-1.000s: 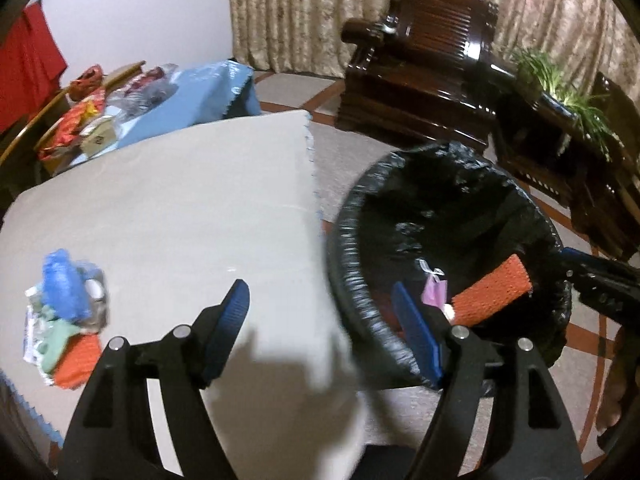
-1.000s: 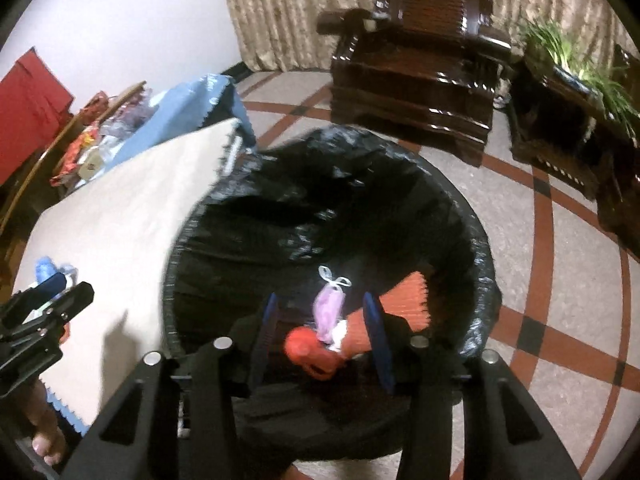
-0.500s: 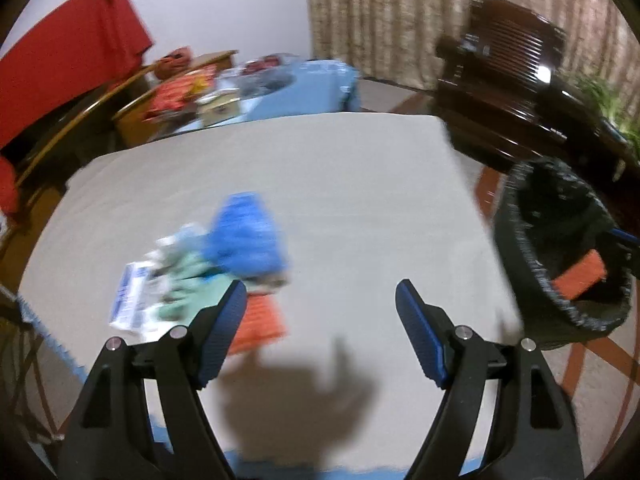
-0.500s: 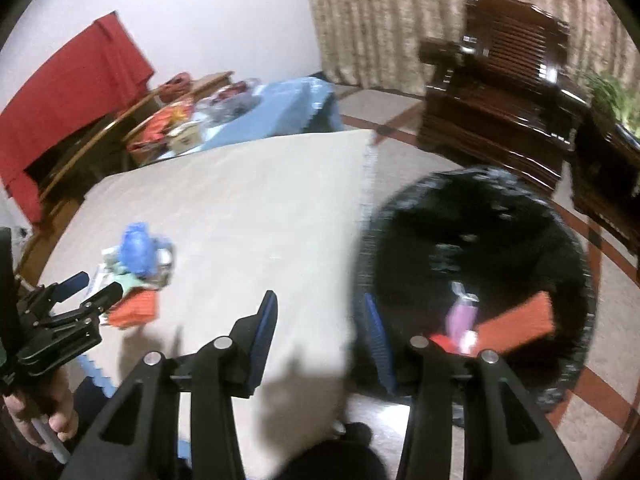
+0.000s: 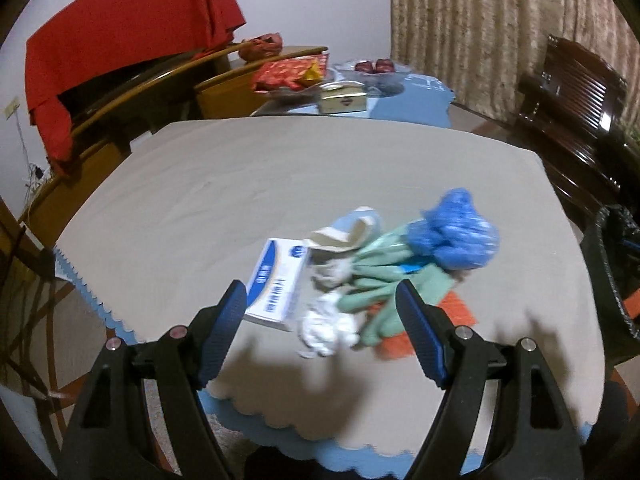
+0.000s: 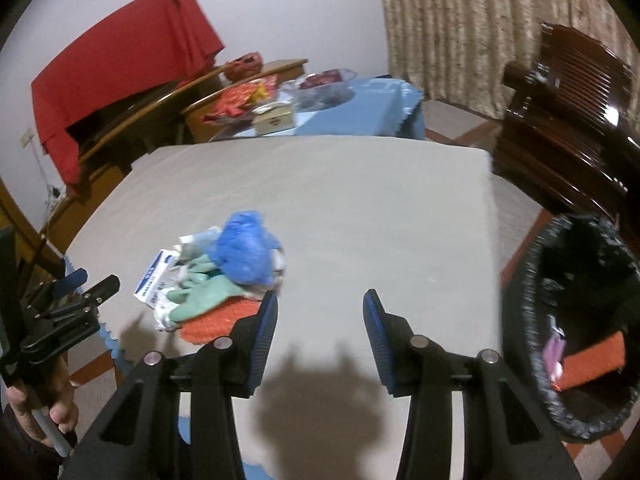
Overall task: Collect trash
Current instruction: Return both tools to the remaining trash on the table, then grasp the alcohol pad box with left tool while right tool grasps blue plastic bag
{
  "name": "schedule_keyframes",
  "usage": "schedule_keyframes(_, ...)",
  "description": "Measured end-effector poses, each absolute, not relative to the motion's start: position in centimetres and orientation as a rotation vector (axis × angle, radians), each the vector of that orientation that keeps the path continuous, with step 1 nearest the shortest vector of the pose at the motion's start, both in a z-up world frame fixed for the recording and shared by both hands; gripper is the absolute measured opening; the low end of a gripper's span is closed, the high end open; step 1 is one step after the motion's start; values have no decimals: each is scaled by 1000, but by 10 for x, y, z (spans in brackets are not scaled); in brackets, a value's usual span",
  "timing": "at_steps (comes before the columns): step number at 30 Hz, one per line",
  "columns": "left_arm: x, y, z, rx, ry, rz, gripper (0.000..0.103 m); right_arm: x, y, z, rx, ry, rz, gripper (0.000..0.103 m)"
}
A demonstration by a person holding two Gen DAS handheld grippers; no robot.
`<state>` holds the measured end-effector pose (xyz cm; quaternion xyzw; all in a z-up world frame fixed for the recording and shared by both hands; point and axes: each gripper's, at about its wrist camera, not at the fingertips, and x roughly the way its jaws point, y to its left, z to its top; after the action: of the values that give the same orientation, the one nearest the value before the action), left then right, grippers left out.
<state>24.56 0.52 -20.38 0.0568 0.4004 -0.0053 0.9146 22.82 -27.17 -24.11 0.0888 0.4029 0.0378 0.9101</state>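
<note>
On the left side of your left wrist view, the white box [image 5: 276, 284] with blue printing lies flat on the beige cloth of the table [image 5: 280, 172]; the lettering is too blurred to read. Just right of it, a crumpled white tissue [image 5: 326, 326] sits at the near edge of the trash pile, touching the soft green glove [image 5: 384, 284]. A piece of torn cardboard [image 5: 344, 236] curls above them. Further right, a puffy blue plastic bag [image 5: 456, 236] rests on the glove, and a rough orange mesh pad [image 5: 424, 328] shows from under it. Your left gripper [image 5: 320, 320] hangs over the pile with its jaws spread wide, grasping nothing.

In your right wrist view, the same pile sits left of centre. Your right gripper [image 6: 318, 332] is over bare cloth at lower centre, jaws released and empty. At the right edge stands the round bin [image 6: 524, 320] lined with crinkled black plastic, holding an orange pad [image 6: 592, 360] and a pink scrap [image 6: 554, 354].
</note>
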Motion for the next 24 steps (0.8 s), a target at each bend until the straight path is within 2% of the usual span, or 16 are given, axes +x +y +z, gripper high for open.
schedule_keyframes(10, 264, 44, -225, 109, 807, -41, 75, 274, -198, -266, 101, 827, 101, 44)
schedule_keyframes(24, 301, 60, -271, 96, 842, -79, 76, 324, -177, -315, 99, 894, 97, 44)
